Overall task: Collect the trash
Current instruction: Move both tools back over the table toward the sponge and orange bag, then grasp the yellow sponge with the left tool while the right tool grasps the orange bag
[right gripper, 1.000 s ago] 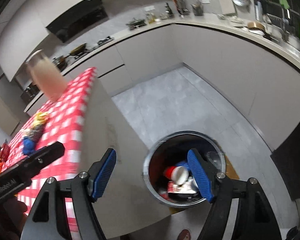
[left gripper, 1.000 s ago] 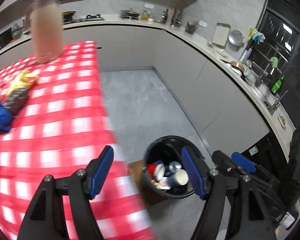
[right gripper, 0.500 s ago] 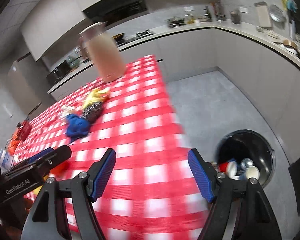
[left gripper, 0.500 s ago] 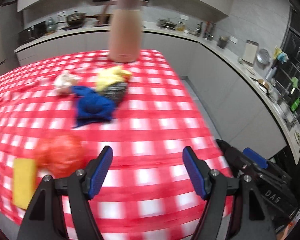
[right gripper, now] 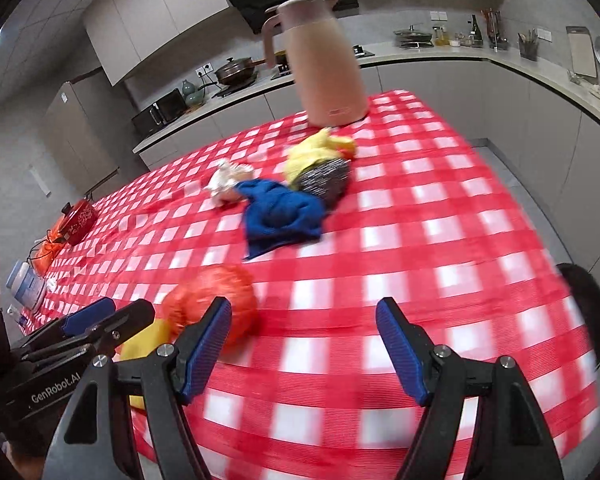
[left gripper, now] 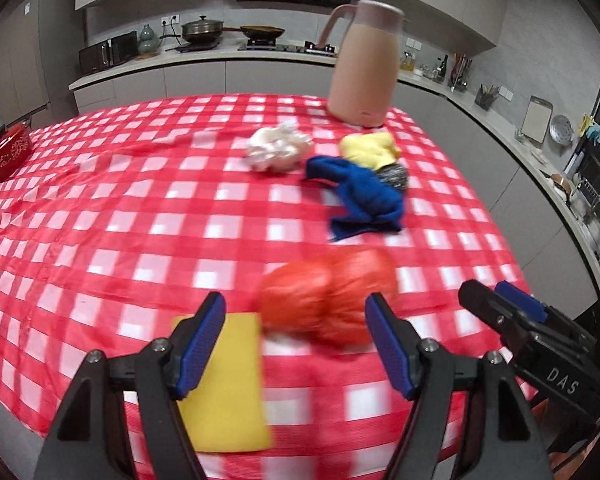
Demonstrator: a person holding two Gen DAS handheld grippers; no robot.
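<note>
A crumpled orange-red plastic bag [left gripper: 327,295] lies on the red checked tablecloth [left gripper: 140,216], just ahead of my open, empty left gripper [left gripper: 296,344]. A yellow sheet [left gripper: 224,384] lies under its left finger. Farther off lie a blue cloth [left gripper: 360,196], a yellow wad [left gripper: 370,148] on a grey scourer, and white crumpled paper [left gripper: 278,147]. My right gripper [right gripper: 304,350] is open and empty over the table's near edge; the orange bag [right gripper: 214,300] is to its left, the blue cloth [right gripper: 280,214] beyond. The black bin rim [right gripper: 596,312] shows at the right.
A tall pink jug [left gripper: 364,68] stands at the table's far right. A red pot [left gripper: 8,152] sits at the left edge. A plastic bottle [right gripper: 26,284] stands at the left in the right wrist view. Kitchen counters run behind and along the right.
Both grippers have swung from over the floor bin back to the table. The orange bag and yellow sheet now lie just in front of the left gripper. Both stay open.
</note>
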